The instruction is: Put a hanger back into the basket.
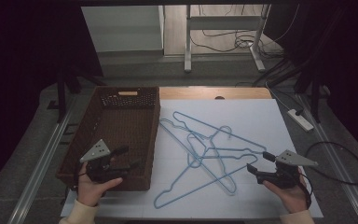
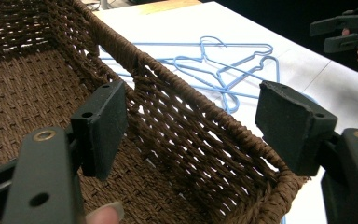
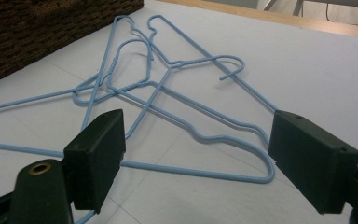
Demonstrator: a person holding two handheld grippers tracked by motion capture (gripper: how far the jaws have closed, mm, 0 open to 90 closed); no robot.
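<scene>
Left hand-held gripper (image 1: pixel 128 157): jaws spread wide, nothing between the pads; held over the near end of the basket, at about 8 o'clock on the bench, pointing toward 3 o'clock.
Right hand-held gripper (image 1: pixel 258 163): jaws spread wide, nothing gripped; at about 4 o'clock on the bench, pointing toward 9 o'clock at the hangers.
Hangers (image 1: pixel 205 149): blue wire, several tangled in a flat pile at the centre of the bench; the nearest corner lies just beside the right hand-held gripper, with no pad touching it in the right gripper view (image 3: pixel 200 135).
Basket (image 1: pixel 154 140): brown woven, rectangular, from 8 to 11 o'clock; its right wall stands just beside the hangers, seen from inside in the left gripper view (image 2: pixel 200 135).
Bench (image 1: pixel 261 121): white sheet on top, wooden strip at 12 o'clock.
Hands: left hand (image 1: pixel 92 186) and right hand (image 1: pixel 291 192) each grasp a gripper body from below.
</scene>
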